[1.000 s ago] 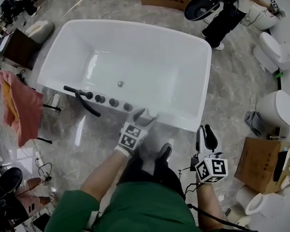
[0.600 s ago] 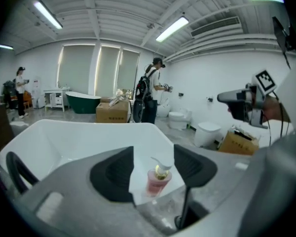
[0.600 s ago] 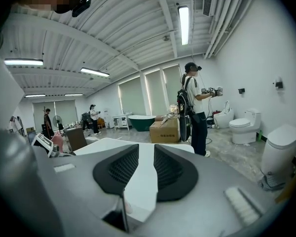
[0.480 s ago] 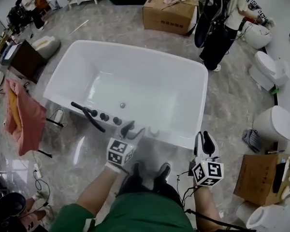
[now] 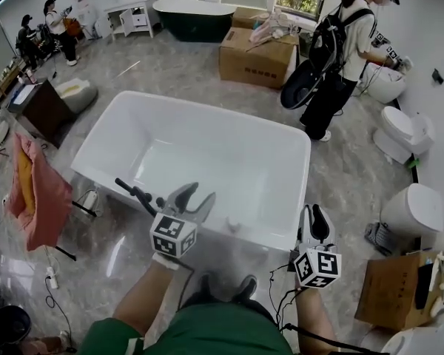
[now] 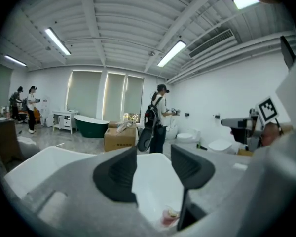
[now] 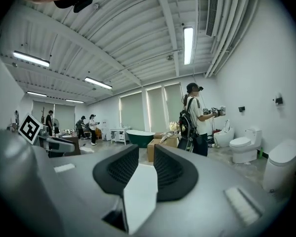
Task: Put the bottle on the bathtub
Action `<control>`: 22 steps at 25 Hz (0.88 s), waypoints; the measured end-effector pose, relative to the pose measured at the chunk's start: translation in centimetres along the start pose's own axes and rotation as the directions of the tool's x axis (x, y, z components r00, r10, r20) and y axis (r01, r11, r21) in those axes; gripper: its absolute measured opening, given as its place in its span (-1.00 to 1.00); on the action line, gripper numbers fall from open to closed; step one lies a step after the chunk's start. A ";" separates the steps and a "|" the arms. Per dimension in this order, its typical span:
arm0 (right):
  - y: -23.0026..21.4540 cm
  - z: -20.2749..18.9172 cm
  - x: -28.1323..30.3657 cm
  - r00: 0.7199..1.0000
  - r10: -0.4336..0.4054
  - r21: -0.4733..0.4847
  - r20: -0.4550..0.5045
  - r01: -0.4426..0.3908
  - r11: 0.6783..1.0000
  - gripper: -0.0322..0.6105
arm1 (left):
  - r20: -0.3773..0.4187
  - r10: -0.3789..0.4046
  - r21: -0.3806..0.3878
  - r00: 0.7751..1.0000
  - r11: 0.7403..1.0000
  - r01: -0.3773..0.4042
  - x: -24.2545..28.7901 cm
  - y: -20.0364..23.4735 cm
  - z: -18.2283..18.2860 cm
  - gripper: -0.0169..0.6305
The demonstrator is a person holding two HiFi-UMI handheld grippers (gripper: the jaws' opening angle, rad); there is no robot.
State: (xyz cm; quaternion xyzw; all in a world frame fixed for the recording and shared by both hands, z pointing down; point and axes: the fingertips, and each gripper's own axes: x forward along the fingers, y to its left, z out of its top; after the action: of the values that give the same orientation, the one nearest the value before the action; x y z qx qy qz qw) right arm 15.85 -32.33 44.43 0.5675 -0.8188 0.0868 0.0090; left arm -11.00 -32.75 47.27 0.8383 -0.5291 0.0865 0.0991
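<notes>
Lower centre, two matte grey grippers with ribbed black pads. The left gripper (image 5: 194, 195) has its jaws spread wide, nothing between them. The right gripper (image 5: 314, 214), at lower right, shows only a narrow gap, also empty. Just past the left one, one small pinkish bottle (image 5: 233, 225) stands on the near rim of the glossy white, round-cornered bathtub (image 5: 207, 128). At top centre, one dark green tub (image 5: 192, 15).

The person wears a green top (image 5: 200, 333) and dark shoes (image 5: 246, 288). The left tongs (image 5: 194, 195) and right tongs (image 5: 314, 217) are grey with black ribbed pads (image 6: 113, 174), each bearing a white cube (image 5: 173, 236) of black square markers; a black cable (image 5: 281, 303) trails by the right one.
</notes>
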 end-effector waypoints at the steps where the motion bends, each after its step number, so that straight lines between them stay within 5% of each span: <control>1: 0.2 0.7 -0.1 1.000 0.003 -0.002 0.016 -0.003 1.000 -0.62 | 0.016 0.004 0.003 1.000 1.000 -0.004 -0.3 0.0 0.9 -0.29; 22: 3.6 11.8 -1.3 0.976 0.085 -0.106 0.202 -0.065 0.992 -0.62 | 0.238 0.049 0.082 0.970 0.994 -0.070 -5.1 -1.2 13.8 -0.34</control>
State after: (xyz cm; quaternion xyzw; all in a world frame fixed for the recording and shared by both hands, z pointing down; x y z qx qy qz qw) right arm 13.94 -31.71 32.21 0.5409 -0.8395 -0.0127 -0.0510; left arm -11.53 -31.38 32.59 0.8299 -0.5577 0.0128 -0.0047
